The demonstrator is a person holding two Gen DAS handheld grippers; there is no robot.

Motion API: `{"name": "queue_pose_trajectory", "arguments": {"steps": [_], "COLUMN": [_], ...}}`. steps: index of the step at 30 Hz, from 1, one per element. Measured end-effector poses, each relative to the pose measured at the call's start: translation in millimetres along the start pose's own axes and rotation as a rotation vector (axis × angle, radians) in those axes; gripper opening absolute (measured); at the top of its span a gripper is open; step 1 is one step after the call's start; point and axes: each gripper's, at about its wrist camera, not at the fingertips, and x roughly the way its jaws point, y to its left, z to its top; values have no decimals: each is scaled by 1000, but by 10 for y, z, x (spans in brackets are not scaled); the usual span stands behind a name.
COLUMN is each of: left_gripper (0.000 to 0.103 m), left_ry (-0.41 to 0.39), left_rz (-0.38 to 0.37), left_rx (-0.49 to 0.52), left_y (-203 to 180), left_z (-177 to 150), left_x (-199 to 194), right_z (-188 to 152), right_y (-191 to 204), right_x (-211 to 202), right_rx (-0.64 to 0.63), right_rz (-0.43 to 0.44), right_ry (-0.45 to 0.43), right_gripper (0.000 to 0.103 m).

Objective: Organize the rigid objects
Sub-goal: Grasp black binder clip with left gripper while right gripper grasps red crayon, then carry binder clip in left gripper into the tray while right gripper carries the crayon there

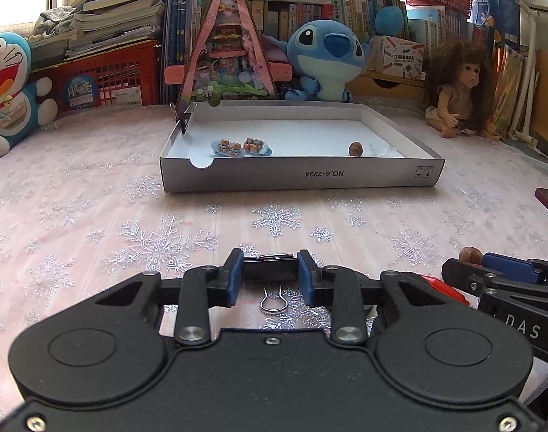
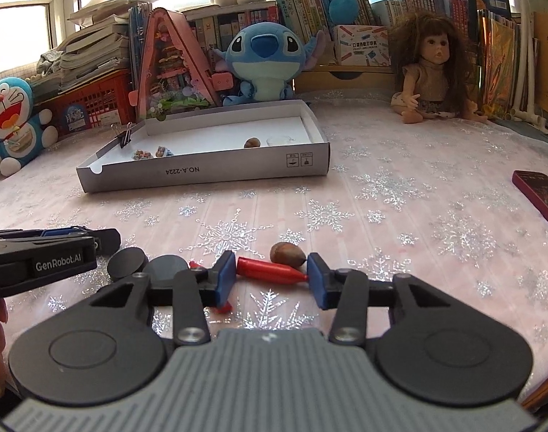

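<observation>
My left gripper (image 1: 270, 273) is shut on a black binder clip (image 1: 270, 270), its wire handle (image 1: 271, 298) hanging below, just above the cloth. My right gripper (image 2: 271, 277) is open, its blue pads on either side of a red cone-shaped piece (image 2: 270, 270) lying on the cloth. A brown nut (image 2: 286, 253) lies just beyond it, and two black discs (image 2: 127, 262) lie to the left. The white tray box (image 1: 302, 176) ahead holds two small bear clips (image 1: 242, 146), a nut (image 1: 356, 148), a clear piece (image 1: 380, 149) and a binder clip (image 1: 182, 115) on its left wall.
Plush toys, a doll (image 2: 430, 72), a pink triangular miniature house (image 1: 225, 46), red crates and books line the back. A dark red flat object (image 2: 542, 198) lies at the right edge. The left gripper (image 2: 40, 255) shows at the left of the right wrist view.
</observation>
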Motion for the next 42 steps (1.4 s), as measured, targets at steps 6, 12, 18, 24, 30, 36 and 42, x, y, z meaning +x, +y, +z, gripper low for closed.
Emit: {"name": "queue_pose_trajectory", "arguments": {"steps": [6,12,18,24,30,36,42], "left_gripper": [30,30,30,30,30,30,30], "left_ry": [-18,-33,-41,-54,-78,-90,-78], "left_rz": [-3,-2,4,10,6,9,9], "left_rx": [-4,-5,-19,-32,-47,-51,-80], "left_y": [29,70,141,218,259,283,342], "left_z": [53,140,297,496,716,930,1126], "left_x": [-52,-68,-41,4,45,143,327], "right_z": [50,130,292,511,695,853,1084], "right_y": [-14,-52,-116,-248,-361,-415,-449], "right_x": [-36,-51,-12,76,205,305,473], "right_rx": [-20,-27,-37,-9,12,13,19], "right_rz": [5,-3,-9,-13,-2,22,66], "right_ry": [-23,-45,-60,-70,-72,-84,-79], "right_gripper": [48,48,48,48,48,48,48]}}
